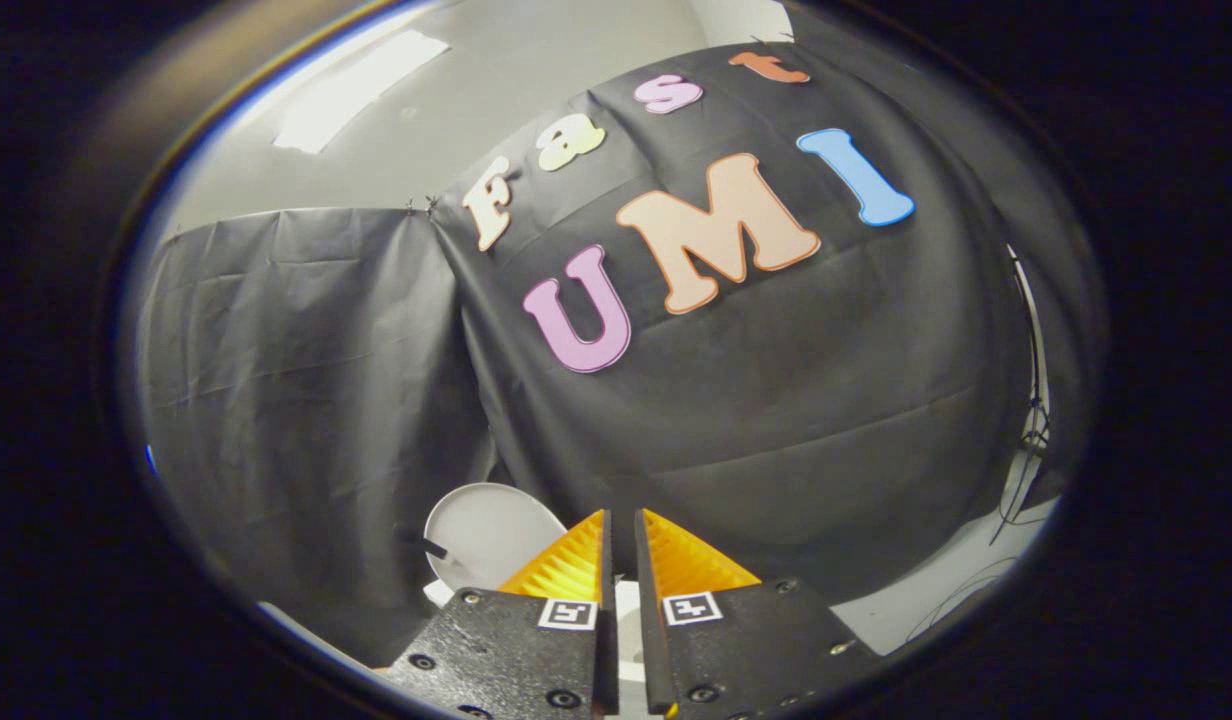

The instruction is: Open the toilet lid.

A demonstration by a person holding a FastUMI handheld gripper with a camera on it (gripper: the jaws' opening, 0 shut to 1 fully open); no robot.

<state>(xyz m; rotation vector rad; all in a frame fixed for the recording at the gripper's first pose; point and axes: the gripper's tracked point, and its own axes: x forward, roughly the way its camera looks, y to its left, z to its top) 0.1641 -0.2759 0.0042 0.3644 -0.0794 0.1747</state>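
The white toilet lid [481,535] shows as a rounded white disc just left of and beyond my fingers, in front of the black cloth wall. It looks raised, with its face turned toward me. A small dark tab [433,548] sticks out at its left side. More white of the toilet [628,600] shows low in the narrow slit between the fingers. My gripper [621,515] is shut, its two fingers almost touching with nothing held between them. It stands to the right of the lid, apart from it.
Black cloth walls [306,380] close in the space ahead and to the left. A strip of pale floor [936,590] runs to the right, with thin cables [1021,470] hanging near the cloth's edge. A ceiling light [361,85] glows above.
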